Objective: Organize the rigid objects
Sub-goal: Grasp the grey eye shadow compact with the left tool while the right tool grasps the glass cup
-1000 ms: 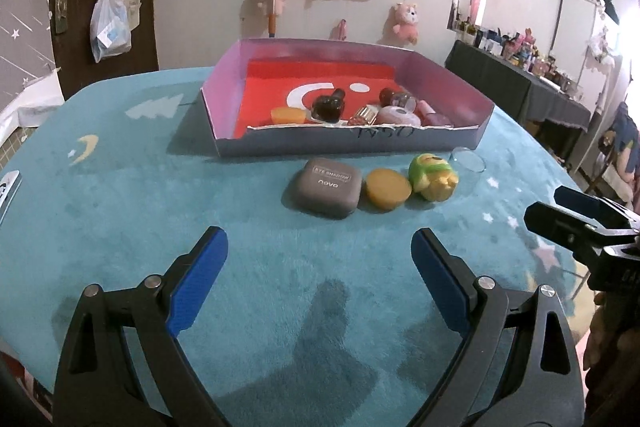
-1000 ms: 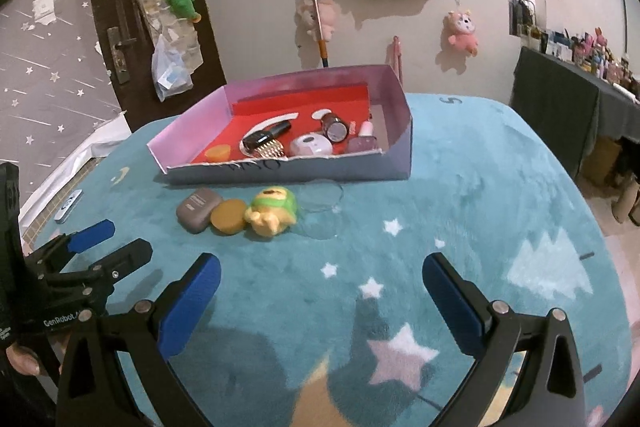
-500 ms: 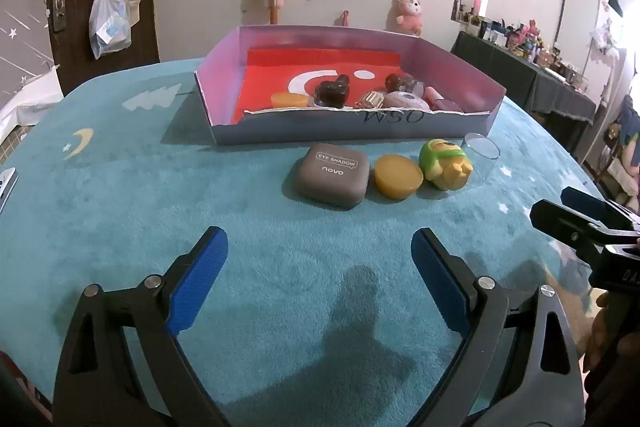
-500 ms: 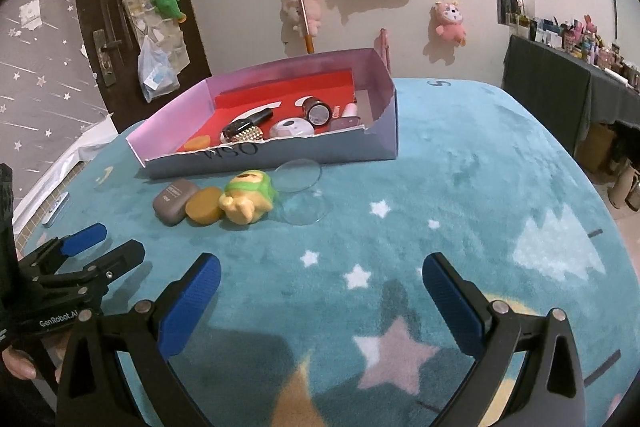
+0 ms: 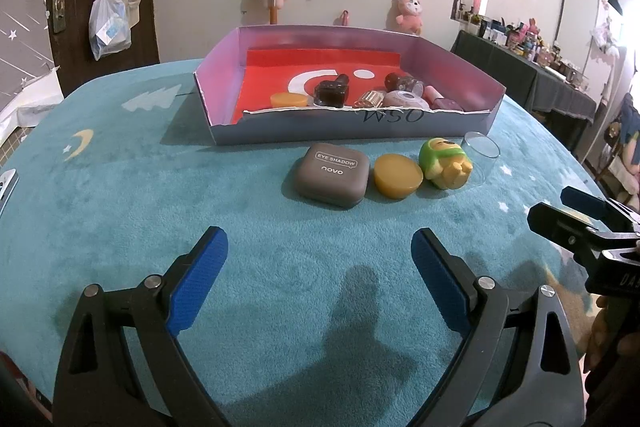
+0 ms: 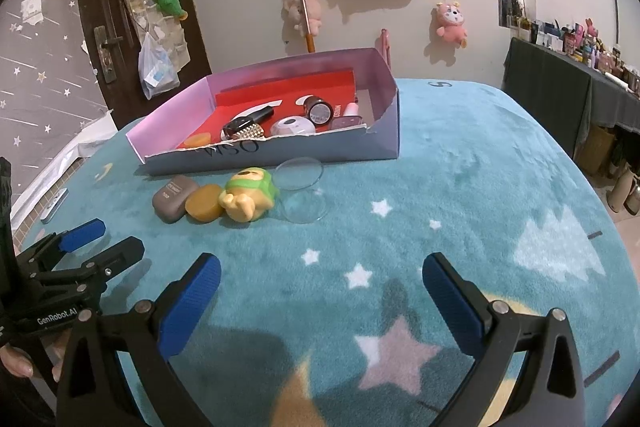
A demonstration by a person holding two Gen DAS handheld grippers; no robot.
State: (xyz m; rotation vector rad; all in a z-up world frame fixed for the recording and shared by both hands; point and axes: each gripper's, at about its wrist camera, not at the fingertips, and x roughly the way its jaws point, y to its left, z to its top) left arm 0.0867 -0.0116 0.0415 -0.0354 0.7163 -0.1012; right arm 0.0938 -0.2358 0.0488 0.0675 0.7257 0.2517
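A pink-walled box [image 5: 352, 135] with a red floor holds several small cosmetics; it also shows in the right wrist view [image 6: 280, 151]. In front of it lie a grey eye-shadow case [image 5: 331, 174] [image 6: 175, 197], a yellow puck [image 5: 398, 175] [image 6: 204, 203], a green-and-yellow toy figure [image 5: 444, 163] [image 6: 250, 195] and a clear plastic cup [image 5: 480, 155] [image 6: 301, 189] on its side. My left gripper [image 5: 320, 267] is open and empty, short of the case. My right gripper [image 6: 322, 291] is open and empty, nearer than the cup.
The table is covered by a teal rug [image 5: 160, 207] with stars and trees. A white device [image 5: 6, 183] lies at the left edge. A dark side table with bottles [image 6: 568, 75] stands to the right. Plush toys and bags hang on the wall.
Both grippers moved closer to the row of objects and the box, which now look larger. Both stayed open and empty.
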